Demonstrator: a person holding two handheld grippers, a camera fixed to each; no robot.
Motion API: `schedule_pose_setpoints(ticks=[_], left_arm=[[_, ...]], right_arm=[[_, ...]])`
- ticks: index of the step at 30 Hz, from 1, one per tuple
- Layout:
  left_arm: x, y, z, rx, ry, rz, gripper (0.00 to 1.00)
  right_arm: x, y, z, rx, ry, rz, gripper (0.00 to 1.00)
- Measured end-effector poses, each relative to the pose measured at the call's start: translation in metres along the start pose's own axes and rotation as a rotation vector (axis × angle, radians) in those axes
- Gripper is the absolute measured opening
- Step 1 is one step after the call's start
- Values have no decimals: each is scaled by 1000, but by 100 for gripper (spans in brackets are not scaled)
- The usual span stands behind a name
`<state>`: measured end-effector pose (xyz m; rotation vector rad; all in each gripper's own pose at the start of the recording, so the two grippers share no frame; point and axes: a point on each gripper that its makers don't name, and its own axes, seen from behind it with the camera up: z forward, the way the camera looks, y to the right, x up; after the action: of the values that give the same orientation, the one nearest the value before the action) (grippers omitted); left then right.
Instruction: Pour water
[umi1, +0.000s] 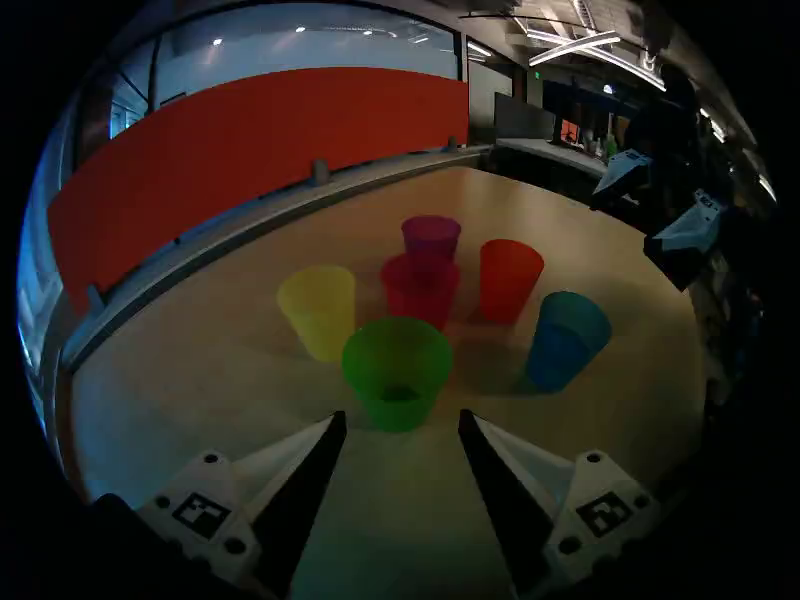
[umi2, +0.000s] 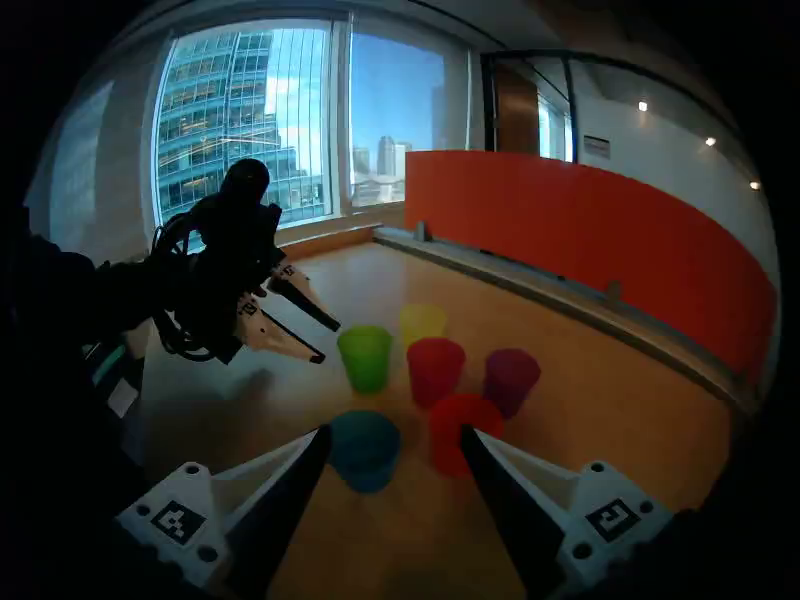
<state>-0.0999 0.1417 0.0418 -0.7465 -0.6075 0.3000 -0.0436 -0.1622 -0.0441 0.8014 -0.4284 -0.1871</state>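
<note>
Six coloured cups (umi1: 420, 290) stand upright, clustered mid-table (umi1: 180, 390). Left gripper (umi1: 400, 416): fingers spread, grasping nothing, green cup (umi1: 397, 370) just ahead of the tips. Right gripper (umi2: 395, 430): fingers spread, empty, blue cup (umi2: 364, 450) just ahead.

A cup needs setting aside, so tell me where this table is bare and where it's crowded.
Bare table runs from the yellow cup and green cup out to the orange partition, and past the blue cup to the table's edge. Crowded: the middle, where those three, the purple cup and orange cup ring the red cup.
</note>
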Motion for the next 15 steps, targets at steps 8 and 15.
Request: schedule_pose_setpoints(ticks=[8, 15], left_arm=[[-6, -1, 21, -18, -44, 2, 83], [-2, -1, 38, -31, -59, -5, 83]], right_arm=[[-4, 4, 2, -4, -9, 6, 99], [-6, 6, 4, -3, -14, 14, 99]])
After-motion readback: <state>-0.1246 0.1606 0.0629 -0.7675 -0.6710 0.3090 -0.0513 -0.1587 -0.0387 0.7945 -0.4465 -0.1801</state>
